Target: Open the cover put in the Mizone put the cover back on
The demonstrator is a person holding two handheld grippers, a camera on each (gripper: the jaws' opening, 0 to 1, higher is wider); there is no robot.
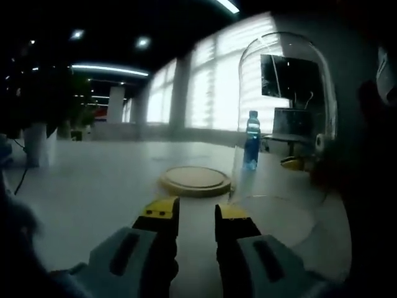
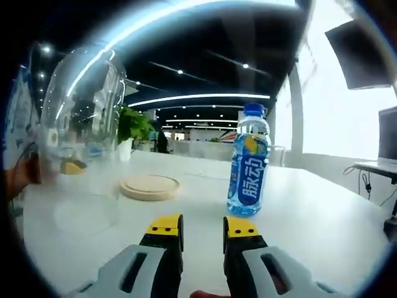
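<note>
Both grippers' fingers [image 2: 242,231] are parted, grasping nothing, the Mizone bottle [image 2: 249,162] standing just beyond the right pair.

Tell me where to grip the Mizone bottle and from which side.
Grip the Mizone bottle around its labelled middle, coming in level from the right gripper's side. It stands upright on the white table, with open table between it and that gripper; the glass cover and wooden base sit off to the side.

Potted plant [image 2: 132,126], wall monitor [image 1: 290,77].
</note>
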